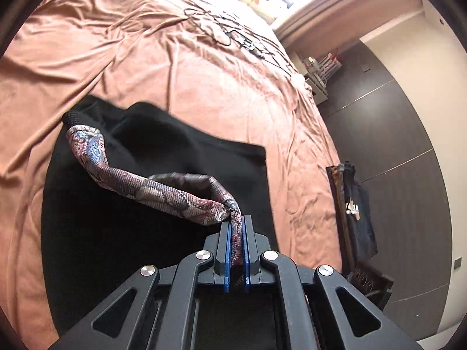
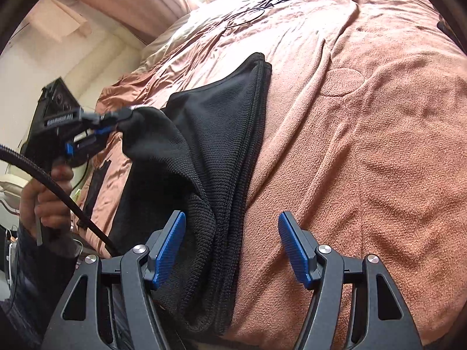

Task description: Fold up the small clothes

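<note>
My left gripper (image 1: 237, 227) is clamped on the patterned lining (image 1: 151, 186) of the black knit garment (image 2: 221, 134), which lies on the rust-coloured bed (image 1: 146, 67). That edge is raised off the cloth, with the lining trailing back toward the far hem. My right gripper (image 2: 232, 248) stands with its jaws apart, holding nothing, straddling the near folded edge of the garment.

To do this fold well, I judge I should carry the pinched edge across in one smooth arc, keeping it taut so the lining does not twist further, and lay it square on the opposite edge. The right gripper could press the near hem down so the whole piece does not drag.

A tangle of black cables (image 1: 230, 32) lies farther up the bed, well apart from the garment. A dark bag (image 1: 356, 213) hangs beside the bed. Neither seems in the way; the bunched lining itself looks like the main snag.
</note>
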`<state>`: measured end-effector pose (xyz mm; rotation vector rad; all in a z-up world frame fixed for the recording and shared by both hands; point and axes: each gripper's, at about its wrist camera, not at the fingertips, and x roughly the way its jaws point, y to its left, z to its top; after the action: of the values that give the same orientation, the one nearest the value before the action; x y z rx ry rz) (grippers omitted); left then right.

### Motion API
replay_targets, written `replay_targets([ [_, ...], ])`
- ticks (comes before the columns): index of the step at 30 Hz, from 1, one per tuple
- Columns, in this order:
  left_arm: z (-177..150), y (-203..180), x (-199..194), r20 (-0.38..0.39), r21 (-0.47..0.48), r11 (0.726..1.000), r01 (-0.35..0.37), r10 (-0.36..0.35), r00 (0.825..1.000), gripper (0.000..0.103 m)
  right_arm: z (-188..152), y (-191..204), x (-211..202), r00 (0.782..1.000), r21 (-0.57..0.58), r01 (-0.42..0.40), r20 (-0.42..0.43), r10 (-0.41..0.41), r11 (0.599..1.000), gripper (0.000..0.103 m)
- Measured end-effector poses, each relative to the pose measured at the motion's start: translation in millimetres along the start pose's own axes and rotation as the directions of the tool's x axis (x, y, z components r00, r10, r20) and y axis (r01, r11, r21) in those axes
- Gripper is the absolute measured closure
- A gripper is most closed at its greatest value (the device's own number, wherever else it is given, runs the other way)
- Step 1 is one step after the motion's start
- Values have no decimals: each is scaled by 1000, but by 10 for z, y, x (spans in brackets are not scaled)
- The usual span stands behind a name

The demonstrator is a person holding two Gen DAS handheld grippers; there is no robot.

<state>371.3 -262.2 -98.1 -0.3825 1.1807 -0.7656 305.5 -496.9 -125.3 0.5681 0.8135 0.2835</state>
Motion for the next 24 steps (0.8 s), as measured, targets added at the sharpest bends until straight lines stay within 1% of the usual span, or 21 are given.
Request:
replay_targets([
  [7, 391, -296, 231, -8, 44, 999, -9, 9, 1000, 97, 33, -93, 12, 999, 42, -36, -3, 36, 998, 39],
  [15, 661, -492, 567, -18, 86, 996, -21, 23, 1000, 97, 66, -163, 45, 997, 72, -69, -16, 70, 995, 39],
  [19, 727, -482, 592, -4, 77, 996, -53, 54, 999, 97, 85, -191, 47, 996, 80, -84, -10, 85, 993, 39],
  [21, 730, -420, 570, -4, 65, 996, -56, 56, 998, 96, 88, -191, 56, 996, 82, -83, -10, 84, 993, 39],
  [24, 657, -297, 565, -24, 56, 994, -91, 93, 995, 96, 114, -166, 88, 997, 67, -70, -15, 72, 995, 39],
])
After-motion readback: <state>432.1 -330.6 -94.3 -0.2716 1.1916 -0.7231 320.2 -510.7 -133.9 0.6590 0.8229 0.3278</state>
